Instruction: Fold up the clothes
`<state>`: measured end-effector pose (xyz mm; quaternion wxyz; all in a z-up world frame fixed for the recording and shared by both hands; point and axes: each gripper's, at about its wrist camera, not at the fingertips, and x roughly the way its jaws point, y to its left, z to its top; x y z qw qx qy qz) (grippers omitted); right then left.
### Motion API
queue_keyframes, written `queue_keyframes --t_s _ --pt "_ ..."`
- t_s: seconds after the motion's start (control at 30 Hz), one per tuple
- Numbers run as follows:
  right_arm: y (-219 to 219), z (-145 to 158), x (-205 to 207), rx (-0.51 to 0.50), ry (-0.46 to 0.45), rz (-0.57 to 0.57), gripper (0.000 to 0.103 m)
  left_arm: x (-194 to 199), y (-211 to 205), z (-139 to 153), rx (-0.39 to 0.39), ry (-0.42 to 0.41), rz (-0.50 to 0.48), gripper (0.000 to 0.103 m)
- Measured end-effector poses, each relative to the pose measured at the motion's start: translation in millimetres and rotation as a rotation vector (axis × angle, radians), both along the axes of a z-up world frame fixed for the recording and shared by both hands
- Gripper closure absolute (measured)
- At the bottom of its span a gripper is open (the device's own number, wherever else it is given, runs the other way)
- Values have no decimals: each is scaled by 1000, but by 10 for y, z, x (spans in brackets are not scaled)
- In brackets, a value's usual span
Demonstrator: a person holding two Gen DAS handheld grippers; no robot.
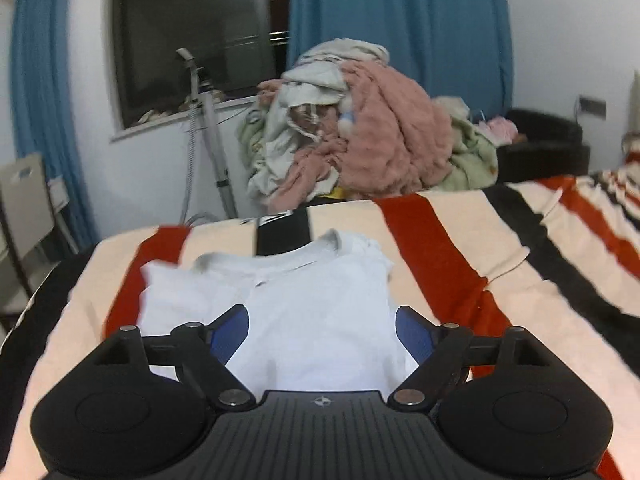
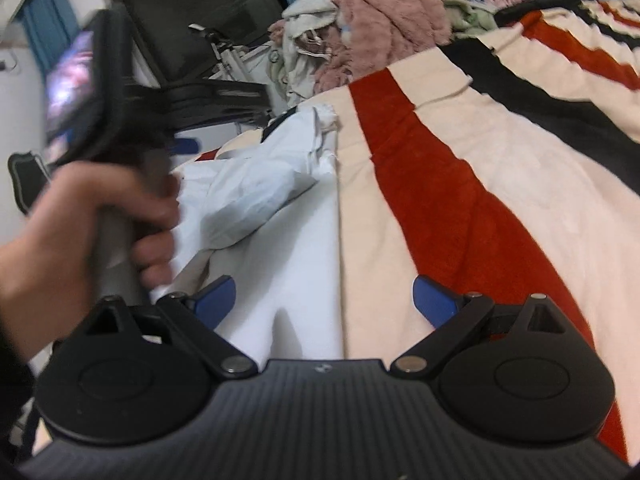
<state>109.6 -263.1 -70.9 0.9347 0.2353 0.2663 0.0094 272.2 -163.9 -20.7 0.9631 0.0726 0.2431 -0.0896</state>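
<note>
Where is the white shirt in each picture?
Left wrist view: the white shirt lies in the lower middle, on the striped blanket, straight ahead of the open left gripper.
Right wrist view: the white shirt sits left of centre, next to the hand and ahead of the open right gripper.
Shared landmark: the pink fluffy laundry pile beyond the bed.

Counts: 1 white T-shirt [image 1: 312, 312] on 1 striped blanket [image 1: 460, 248], w/ 1 heap of unfolded clothes [image 1: 352, 136] at the far edge. 2 grippers: left gripper [image 1: 322, 334] near, right gripper [image 2: 324, 300] near, each w/ 2 blue pads [image 1: 228, 336], plus 1 hand [image 2: 80, 232] at left on a handle. Far side: 2 blue curtains [image 1: 400, 20], 1 dark window [image 1: 192, 32], 1 garment steamer [image 1: 208, 128] far left, 1 black chair [image 1: 544, 148] far right.
</note>
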Motion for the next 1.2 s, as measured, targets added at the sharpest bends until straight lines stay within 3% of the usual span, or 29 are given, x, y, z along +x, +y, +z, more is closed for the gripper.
queue_keyframes --t_s 0.07,0.37,0.5,0.57,0.73,0.77,0.83,0.97,1.1,1.2 --pt "45 35 -33 -32 -20 13 6 -331 317 151 -48 11 -9 19" --pt "197 240 -262 -162 -83 43 6 -2280 1238 384 -68 73 9 17" --pt "361 350 -445 -185 -76 96 6 -2747 1668 345 -142 102 20 16" --pt "478 397 -564 -192 -78 134 6 -2860 1930 321 -189 102 66 16" --pt "846 478 -876 -176 -106 283 7 -2880 2727 382 -396 100 185 15" --pt "951 479 -909 -160 -98 334 11 -2874 2851 397 -413 96 206 15" --pt "1186 477 -931 -124 -65 424 30 -2861 3097 427 -448 87 249 15" --pt "1829 487 -981 -122 -48 636 30 -2857 3442 450 -498 91 309 15" --pt "2244 375 -965 -184 32 726 46 -2851 3599 450 -514 92 335 15" --pt "2555 291 -952 -232 92 793 47 -2789 3631 414 -523 96 350 15"
